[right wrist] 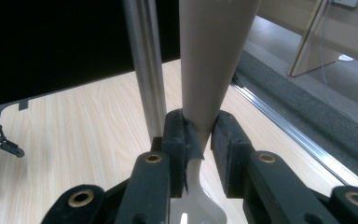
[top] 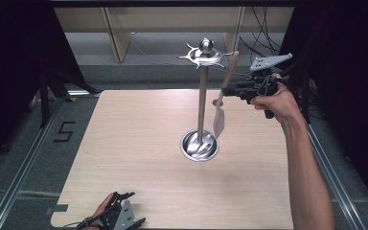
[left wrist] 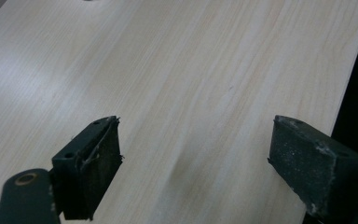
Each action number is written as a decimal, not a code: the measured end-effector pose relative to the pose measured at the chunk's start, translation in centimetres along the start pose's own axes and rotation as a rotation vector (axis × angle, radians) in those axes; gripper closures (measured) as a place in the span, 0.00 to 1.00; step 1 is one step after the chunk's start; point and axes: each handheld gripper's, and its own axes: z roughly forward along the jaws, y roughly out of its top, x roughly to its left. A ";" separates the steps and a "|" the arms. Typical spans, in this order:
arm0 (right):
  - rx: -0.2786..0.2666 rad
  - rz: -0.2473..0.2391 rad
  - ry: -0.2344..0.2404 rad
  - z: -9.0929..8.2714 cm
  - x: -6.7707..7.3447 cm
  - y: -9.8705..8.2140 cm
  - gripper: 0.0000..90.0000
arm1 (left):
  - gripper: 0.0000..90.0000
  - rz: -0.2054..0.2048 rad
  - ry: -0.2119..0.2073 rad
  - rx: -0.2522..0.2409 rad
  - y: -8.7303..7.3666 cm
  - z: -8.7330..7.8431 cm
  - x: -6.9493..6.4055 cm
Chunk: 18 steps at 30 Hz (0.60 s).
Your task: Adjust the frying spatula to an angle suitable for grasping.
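Note:
A metal utensil stand has a round base (top: 199, 145), a tall pole (top: 201, 103) and a ring of hooks (top: 205, 55) at the top. A spatula with a beige handle (top: 231, 69) and a pale blade (top: 219, 120) hangs upright just right of the pole, blade down. My right gripper (top: 230, 89) is shut on the handle's lower part, coming in level from the right. In the right gripper view the pads (right wrist: 204, 128) pinch the handle (right wrist: 214, 56), with the pole (right wrist: 144, 65) close behind. The handle's top is near a hook; I cannot tell if they touch. My left gripper (top: 133, 208) rests open at the table's front left, its jaws (left wrist: 193, 140) wide apart over bare wood.
The light wooden table (top: 139, 139) has a notch at its front left corner. Metal rails run along the floor on both sides. Behind the table stand wooden legs and hang cables (top: 261, 33). Dark curtains close both sides.

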 end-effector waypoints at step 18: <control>0.051 -0.074 -0.040 -1.7 4.9 0.1 0.85 | 0.18 0.002 -0.009 0.001 0.0 -0.1 0.0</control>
